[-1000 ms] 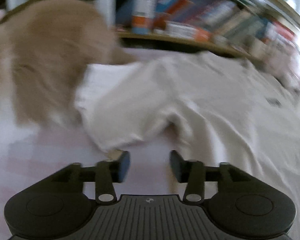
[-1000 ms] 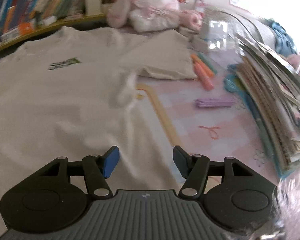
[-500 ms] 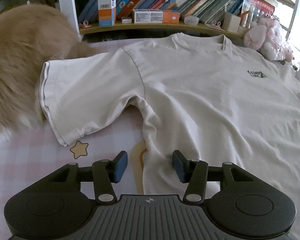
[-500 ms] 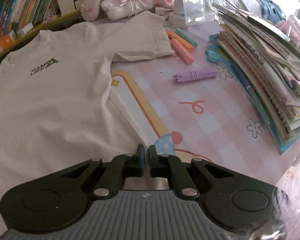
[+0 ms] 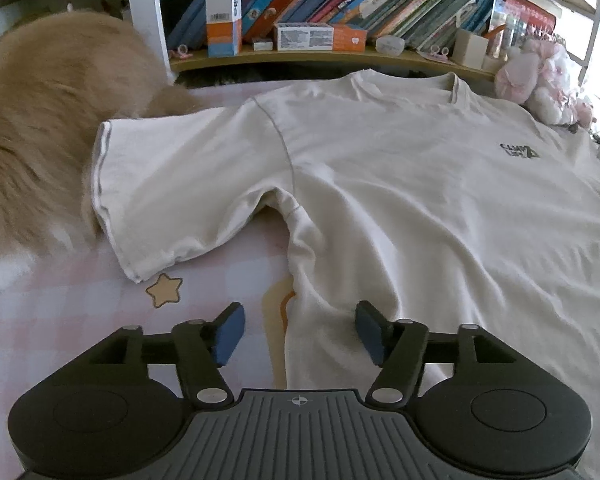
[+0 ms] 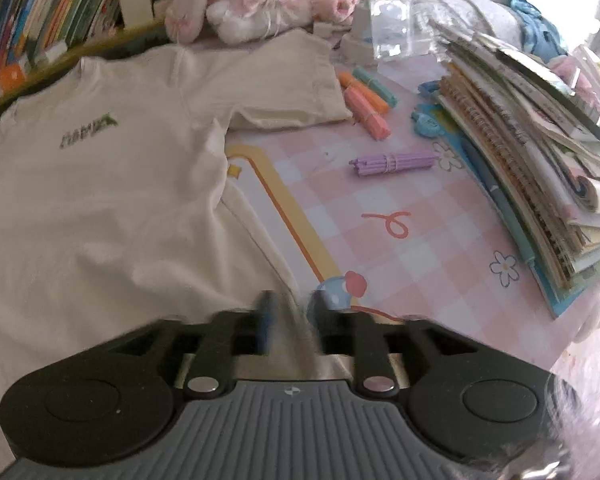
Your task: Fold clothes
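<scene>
Flat, white T-shirt (image 5: 400,184), collar toward bookshelf (image 5: 320,56).

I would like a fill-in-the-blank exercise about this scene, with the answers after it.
1. The T-shirt lies spread flat with its printed logo facing ____.
2. The left gripper has its jaws ____, over the shirt's side edge.
3. Beside the shirt's left sleeve lies a furry ____-coloured animal.
4. The purple bundle lies on the mat between the shirt and the stack of ____.

Answers: up; open; tan; books
</scene>
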A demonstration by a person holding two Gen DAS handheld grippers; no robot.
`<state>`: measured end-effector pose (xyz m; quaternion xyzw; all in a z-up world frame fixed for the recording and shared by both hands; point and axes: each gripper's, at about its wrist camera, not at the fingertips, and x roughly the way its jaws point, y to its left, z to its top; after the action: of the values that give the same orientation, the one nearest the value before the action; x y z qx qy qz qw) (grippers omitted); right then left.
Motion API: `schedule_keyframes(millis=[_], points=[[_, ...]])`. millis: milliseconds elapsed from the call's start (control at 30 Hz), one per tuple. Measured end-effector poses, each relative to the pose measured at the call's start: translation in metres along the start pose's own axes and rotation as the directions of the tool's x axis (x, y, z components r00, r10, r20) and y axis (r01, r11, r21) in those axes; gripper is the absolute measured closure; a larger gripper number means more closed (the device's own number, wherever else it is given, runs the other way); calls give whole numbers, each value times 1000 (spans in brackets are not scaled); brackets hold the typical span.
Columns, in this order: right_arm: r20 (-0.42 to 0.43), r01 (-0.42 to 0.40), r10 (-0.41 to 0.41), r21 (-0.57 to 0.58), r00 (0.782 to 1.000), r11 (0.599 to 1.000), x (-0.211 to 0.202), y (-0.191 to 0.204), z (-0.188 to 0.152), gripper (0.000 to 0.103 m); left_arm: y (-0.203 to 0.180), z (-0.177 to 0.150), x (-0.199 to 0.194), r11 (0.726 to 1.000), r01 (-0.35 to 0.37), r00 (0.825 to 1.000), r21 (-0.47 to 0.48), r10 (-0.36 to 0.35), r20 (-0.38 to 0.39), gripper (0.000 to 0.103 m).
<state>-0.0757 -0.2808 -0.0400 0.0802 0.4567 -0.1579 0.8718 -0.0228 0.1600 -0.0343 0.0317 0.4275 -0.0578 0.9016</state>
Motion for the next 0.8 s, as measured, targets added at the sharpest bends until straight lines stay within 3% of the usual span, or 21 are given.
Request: schedule_keyframes(millis=[67,167,233,500,800], points=[[32,-12,12,-13,999,1000,-9,6,-2,60,-3,-2,-7,1000,-4,1000,19,4,11,27],[60,-25,27,-45,998,999,-22,19,-6,51,-13,-5,-18,999,5,1000,51,-7,31,21],[74,-49,53,-65,996,997,-30,29,-11,43,-22,-6,-25,997,23,999,78,-27,47,19],[89,-98,114,-162,990,982,-47,62,-27,30,-63,-14,-34,971,52,995,234,-71,74,14],[64,-114,131,-213,989,970,-54,70,-39,25,-90,-16,-35,949,87,990,304,-116,81,11]])
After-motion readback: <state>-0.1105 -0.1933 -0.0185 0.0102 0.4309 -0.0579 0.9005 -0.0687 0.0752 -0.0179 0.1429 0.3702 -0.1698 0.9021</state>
